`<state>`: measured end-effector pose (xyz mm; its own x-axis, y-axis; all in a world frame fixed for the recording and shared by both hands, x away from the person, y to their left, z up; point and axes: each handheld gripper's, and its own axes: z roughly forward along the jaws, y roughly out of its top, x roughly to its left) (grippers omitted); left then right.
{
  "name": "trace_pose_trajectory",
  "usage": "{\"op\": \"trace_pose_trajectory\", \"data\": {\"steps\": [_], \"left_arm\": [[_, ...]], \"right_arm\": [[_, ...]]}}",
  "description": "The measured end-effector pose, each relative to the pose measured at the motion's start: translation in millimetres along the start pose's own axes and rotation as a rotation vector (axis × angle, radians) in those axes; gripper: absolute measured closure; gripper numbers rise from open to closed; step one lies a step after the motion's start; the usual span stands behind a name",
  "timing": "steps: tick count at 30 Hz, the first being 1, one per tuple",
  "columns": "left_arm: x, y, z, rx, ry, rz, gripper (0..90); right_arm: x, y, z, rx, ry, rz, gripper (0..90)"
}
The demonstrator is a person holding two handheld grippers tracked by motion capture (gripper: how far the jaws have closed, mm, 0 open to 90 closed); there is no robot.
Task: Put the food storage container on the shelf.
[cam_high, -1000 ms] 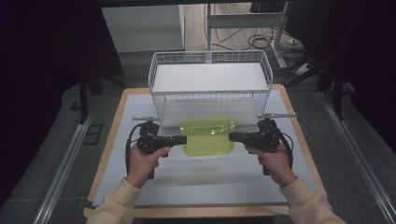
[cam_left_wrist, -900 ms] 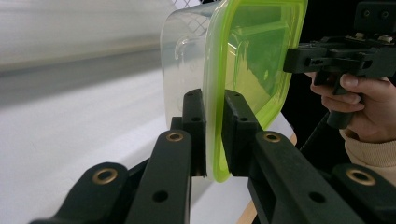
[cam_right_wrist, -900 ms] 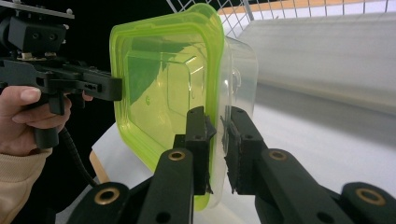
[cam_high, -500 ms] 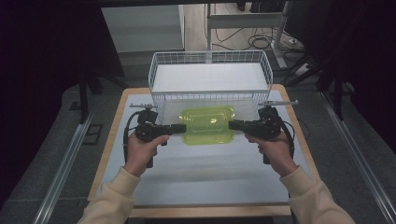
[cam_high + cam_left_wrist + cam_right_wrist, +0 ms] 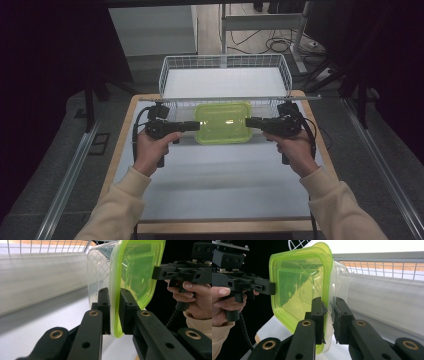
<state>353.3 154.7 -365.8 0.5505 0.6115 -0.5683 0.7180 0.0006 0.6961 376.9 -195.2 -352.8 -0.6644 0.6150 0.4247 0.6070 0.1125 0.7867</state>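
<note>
White table [image 5: 210, 175] underneath, wire basket [image 5: 225, 75] behind: lidded container [image 5: 222, 122] held aloft between left gripper [image 5: 192, 126] and right gripper [image 5: 252, 121]. Left gripper view: clamped on green rim [image 5: 115, 315]. Right gripper view: same pinch; best kept level, lifted evenly over basket wall.

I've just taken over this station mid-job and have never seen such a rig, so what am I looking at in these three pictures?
No robot arm here: a person holds a handheld two-jaw tool in each hand. The high view looks down on the table from the person's side. The other two pictures come from cameras riding on each tool, looking along its black jaws. The left tool and the right tool each clamp the rim of a clear plastic container with a green lid, one at each end, holding it off the table. In the gripper views it looks turned on edge because those cameras turn with the hands. Just behind it stands a white wire basket.
</note>
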Motion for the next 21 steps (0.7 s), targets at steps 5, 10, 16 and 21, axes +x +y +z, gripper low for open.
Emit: {"op": "trace_pose_trajectory", "data": {"steps": [5,10,16,21], "left_arm": [[1.0,7.8,1.1,0.002,0.0,0.002,81.5],[-0.1,16.0,-0.4,0.0,0.001,0.011,81.4],[-1.2,29.0,-1.4,0.0,0.006,0.023,81.5],[-1.5,39.2,-1.1,-0.003,0.01,0.027,81.4]], "right_arm": [[-2.8,6.5,0.7,-0.005,-0.003,-0.003,79.9],[-3.1,12.5,0.8,-0.014,-0.005,-0.005,79.8],[-2.8,23.3,-0.4,-0.026,-0.015,-0.015,79.8],[-3.9,32.9,0.4,-0.029,-0.022,-0.015,79.7]]}}
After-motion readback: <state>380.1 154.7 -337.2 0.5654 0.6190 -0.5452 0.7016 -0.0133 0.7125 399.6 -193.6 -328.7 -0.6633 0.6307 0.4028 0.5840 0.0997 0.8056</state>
